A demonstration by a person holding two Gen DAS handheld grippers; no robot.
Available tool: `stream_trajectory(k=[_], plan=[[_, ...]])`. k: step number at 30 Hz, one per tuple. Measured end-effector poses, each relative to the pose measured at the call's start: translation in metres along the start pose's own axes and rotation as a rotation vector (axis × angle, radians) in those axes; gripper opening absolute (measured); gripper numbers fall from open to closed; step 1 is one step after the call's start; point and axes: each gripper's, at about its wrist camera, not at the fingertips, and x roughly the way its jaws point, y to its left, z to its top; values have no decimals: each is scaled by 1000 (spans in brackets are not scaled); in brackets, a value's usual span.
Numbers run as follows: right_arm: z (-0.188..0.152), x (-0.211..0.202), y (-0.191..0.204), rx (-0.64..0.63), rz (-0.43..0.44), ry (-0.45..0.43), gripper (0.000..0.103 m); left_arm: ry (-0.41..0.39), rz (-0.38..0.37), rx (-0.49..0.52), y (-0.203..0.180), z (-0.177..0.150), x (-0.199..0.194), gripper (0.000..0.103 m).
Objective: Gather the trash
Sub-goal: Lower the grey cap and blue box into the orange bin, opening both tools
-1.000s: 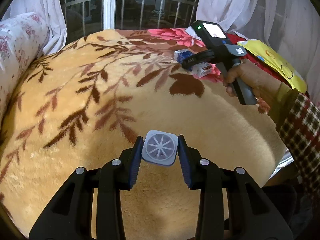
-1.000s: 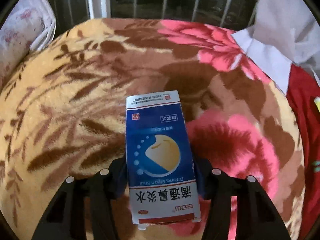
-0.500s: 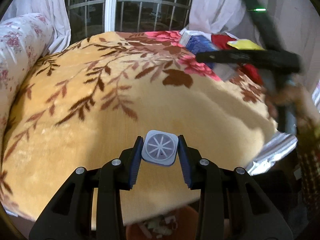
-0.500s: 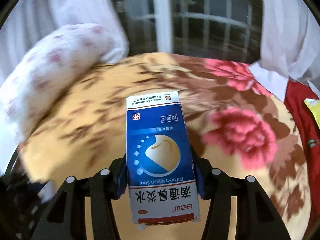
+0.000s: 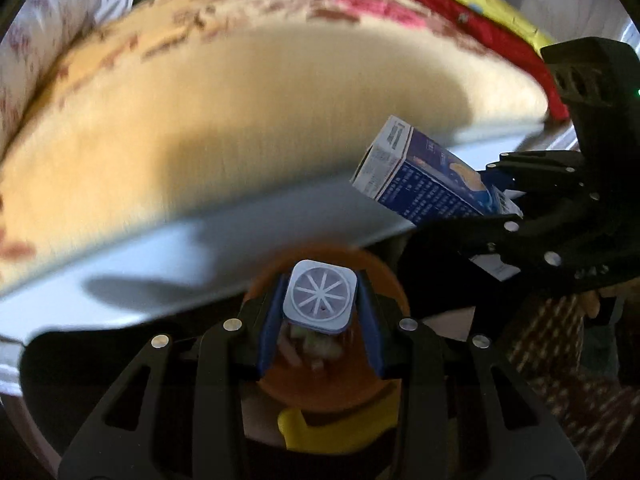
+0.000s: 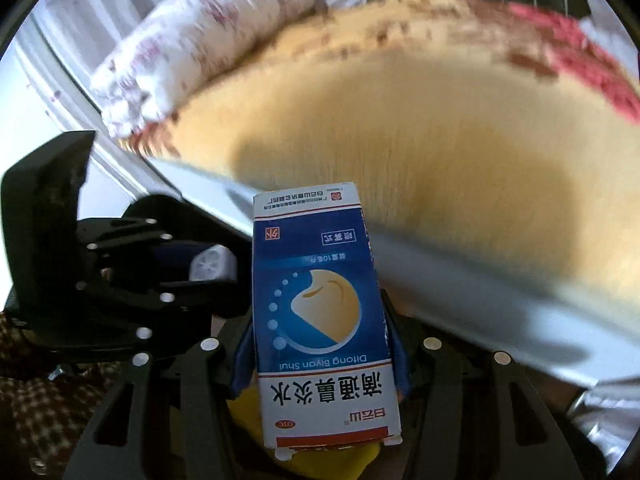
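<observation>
My left gripper (image 5: 320, 300) is shut on a small grey-white square cap with a star pattern (image 5: 320, 295). It hangs just above an orange trash bin (image 5: 384, 280) with scraps inside and a yellow part at its near rim. My right gripper (image 6: 320, 344) is shut on a blue and white medicine box (image 6: 320, 312). In the left wrist view the box (image 5: 424, 176) and right gripper (image 5: 560, 216) hang at the right, beside the bin. In the right wrist view the left gripper with the cap (image 6: 210, 266) is at the left.
The bed with a yellow floral blanket (image 5: 240, 112) fills the upper view; its pale edge (image 5: 200, 248) overhangs the bin. A floral pillow (image 6: 224, 32) lies at the bed's left. Red and yellow cloth (image 5: 492, 28) lies at the far right.
Both grippers have come down off the bed to below its edge. The orange bin is now under the left gripper. Both loads stay held.
</observation>
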Motion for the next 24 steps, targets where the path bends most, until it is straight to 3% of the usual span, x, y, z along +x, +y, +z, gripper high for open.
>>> stream_trajectory(k=[6,11,13,15,21,24], plan=[[-22,49,0,36,-1,108,53,108,-8,-37,9,-28,23,35],[-34,79,3,50,2,170,54,125,-13,-55,12,-32,28,35],[-37,91,5,52,-3,202,59,130,-10,-60,14,-33,29,35],[-38,95,8,40,-39,204,73,135,-2,-63,15,-34,29,35],[-35,85,13,7,-77,155,77,115,21,-63,11,-35,25,42],[-30,73,19,-12,-83,109,81,82,48,-54,9,-34,18,55]])
